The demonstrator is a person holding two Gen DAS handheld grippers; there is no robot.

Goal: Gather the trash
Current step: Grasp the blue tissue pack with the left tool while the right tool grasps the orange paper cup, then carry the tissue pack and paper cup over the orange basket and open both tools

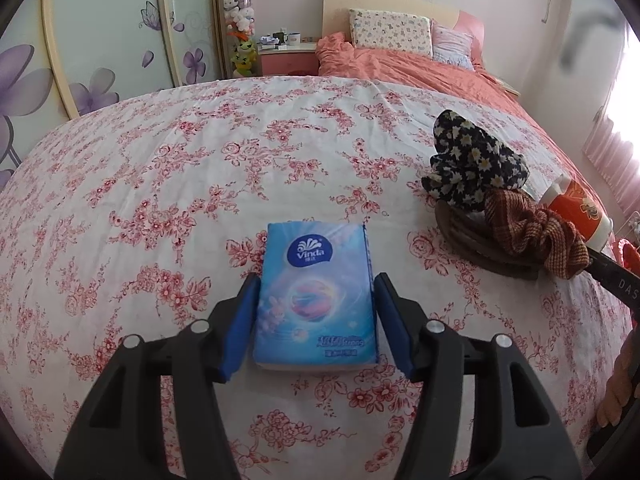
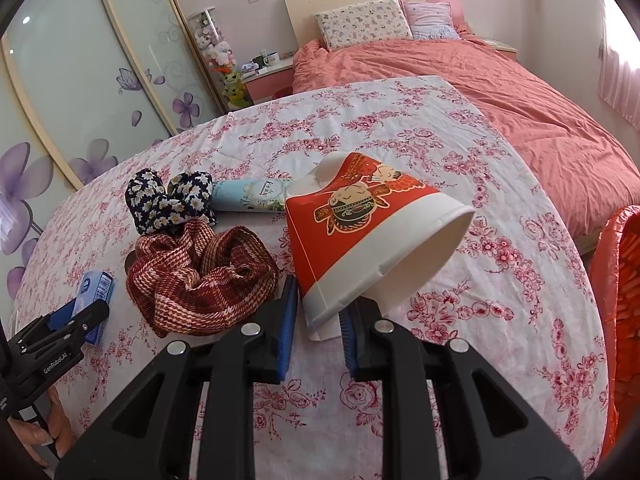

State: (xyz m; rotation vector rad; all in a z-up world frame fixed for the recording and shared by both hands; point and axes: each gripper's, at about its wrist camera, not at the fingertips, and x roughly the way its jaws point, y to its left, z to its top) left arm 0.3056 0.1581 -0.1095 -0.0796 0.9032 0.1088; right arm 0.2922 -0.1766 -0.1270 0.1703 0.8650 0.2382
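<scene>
The red-and-white printed paper cup [image 2: 360, 236], crushed at the rim, is pinched by the right tool [image 2: 318, 320] above the floral worktop [image 2: 480, 320], not yet binned. The blue tissue pack [image 1: 316, 300] lies between the left tool's [image 1: 316, 320] parted pads. Two scrunchies remain beyond.

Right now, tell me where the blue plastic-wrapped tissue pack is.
The blue plastic-wrapped tissue pack lies flat on the pink floral tablecloth, between the left gripper's blue pads, left of the brown plaid scrunchie; in the right wrist view it sits far left.
</scene>
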